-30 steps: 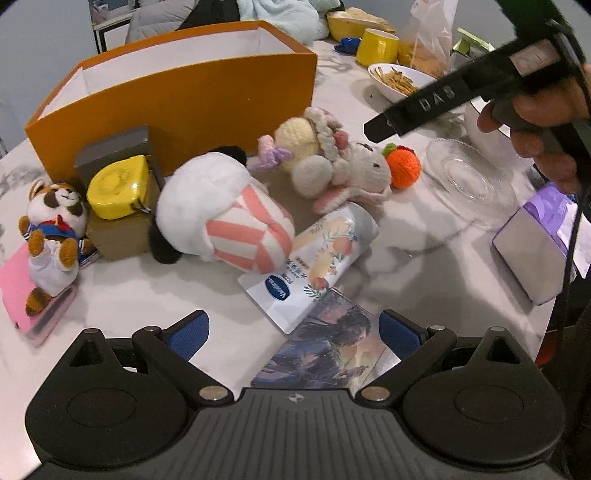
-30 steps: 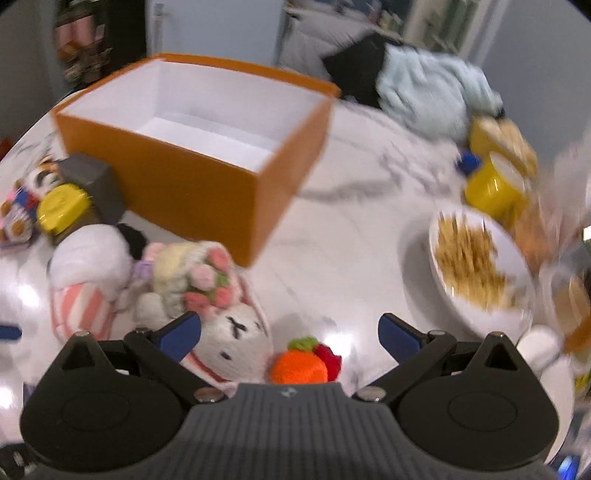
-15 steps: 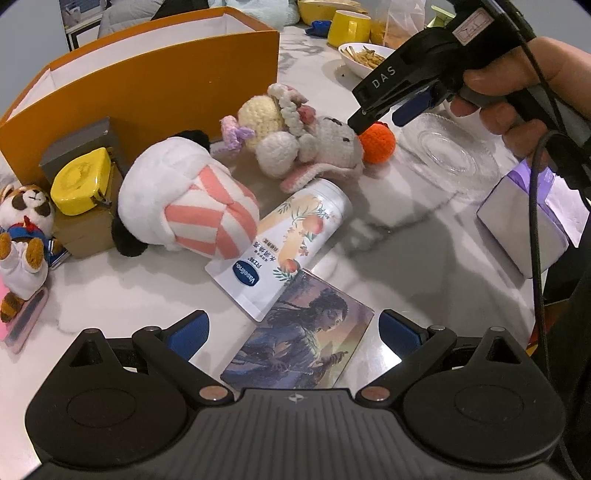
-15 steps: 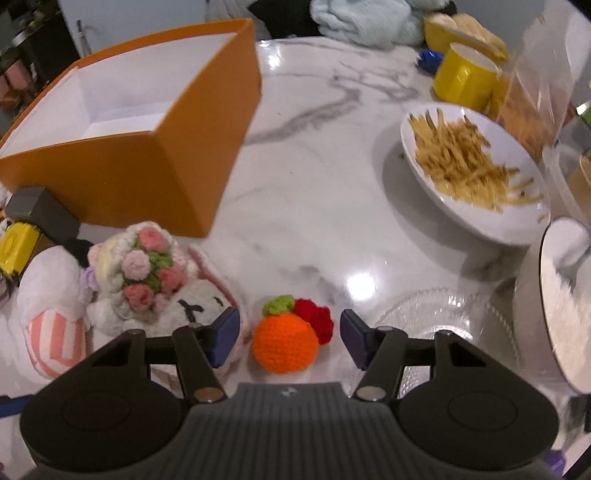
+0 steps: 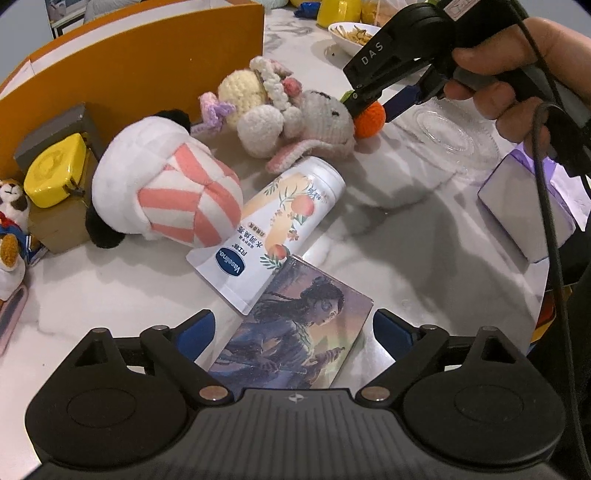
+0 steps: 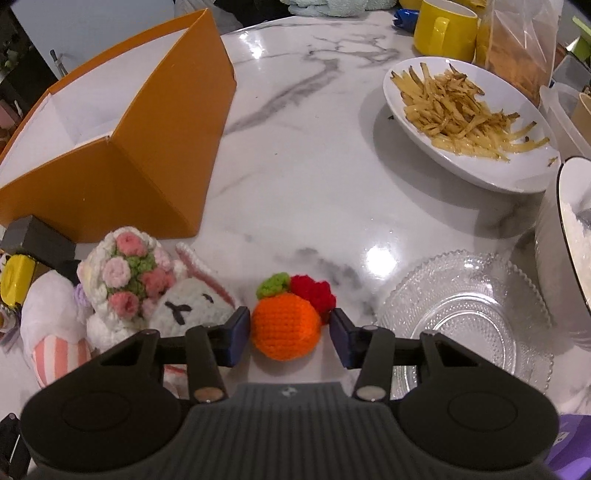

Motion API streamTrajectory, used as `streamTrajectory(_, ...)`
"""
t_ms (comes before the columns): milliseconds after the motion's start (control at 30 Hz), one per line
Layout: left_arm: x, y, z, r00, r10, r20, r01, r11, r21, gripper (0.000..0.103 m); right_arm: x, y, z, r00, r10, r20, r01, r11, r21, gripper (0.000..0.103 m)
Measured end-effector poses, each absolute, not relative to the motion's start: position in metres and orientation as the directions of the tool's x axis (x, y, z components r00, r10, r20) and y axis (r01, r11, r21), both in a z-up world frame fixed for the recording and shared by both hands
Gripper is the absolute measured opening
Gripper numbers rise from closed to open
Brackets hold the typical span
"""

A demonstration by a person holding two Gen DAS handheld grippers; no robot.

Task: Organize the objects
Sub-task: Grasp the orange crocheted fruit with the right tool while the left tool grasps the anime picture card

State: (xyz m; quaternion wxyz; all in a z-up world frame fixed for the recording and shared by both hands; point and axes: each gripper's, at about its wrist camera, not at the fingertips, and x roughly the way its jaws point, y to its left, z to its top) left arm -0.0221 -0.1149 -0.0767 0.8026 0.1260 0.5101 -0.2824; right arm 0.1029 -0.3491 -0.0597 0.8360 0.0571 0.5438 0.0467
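A crocheted orange (image 6: 285, 325) with a green leaf and a red tuft lies on the marble table. My right gripper (image 6: 290, 332) straddles it, jaws part closed, pads close to its sides; it also shows in the left wrist view (image 5: 373, 107). My left gripper (image 5: 293, 336) is open and empty, low over a picture card (image 5: 295, 328) and a Vaseline tube (image 5: 273, 229). A crocheted bunny (image 6: 162, 295), a striped plush (image 5: 166, 192) and an open orange box (image 6: 122, 136) lie to the left.
A bowl of fries (image 6: 465, 118), a glass dish (image 6: 461, 317), a yellow mug (image 6: 443, 29) and a white bowl (image 6: 569, 243) stand to the right. A yellow case (image 5: 51, 173), a raccoon plush (image 5: 11, 229) and a purple box (image 5: 528, 210) are nearby.
My right gripper has come down over the crocheted orange and its jaws have narrowed around it. My left gripper has crept forward over the card, still open.
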Motion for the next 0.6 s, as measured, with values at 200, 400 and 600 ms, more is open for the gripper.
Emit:
streamTrajectory(200, -0.026, -0.120, -0.078, 0.311, -0.317, -0.896, 0.614, 0.787, -0.065, 0.103, 0.101, -0.352, -0.061, 0.411, 0.137, -0.901, -0.025, 0.990, 0.139, 0.051)
streamTrajectory(400, -0.041, -0.125, -0.075, 0.318, -0.287, -0.903, 0.692, 0.722, 0.014, 0.078, 0.101, -0.356, -0.063, 0.412, 0.149, -0.899, -0.025, 0.988, 0.153, 0.050)
streamTrajectory(600, -0.043, -0.119, -0.071, 0.289, -0.315, -0.904, 0.679, 0.733, -0.039, 0.074, 0.101, -0.357, -0.061, 0.412, 0.163, -0.897, -0.023, 0.985, 0.169, 0.046)
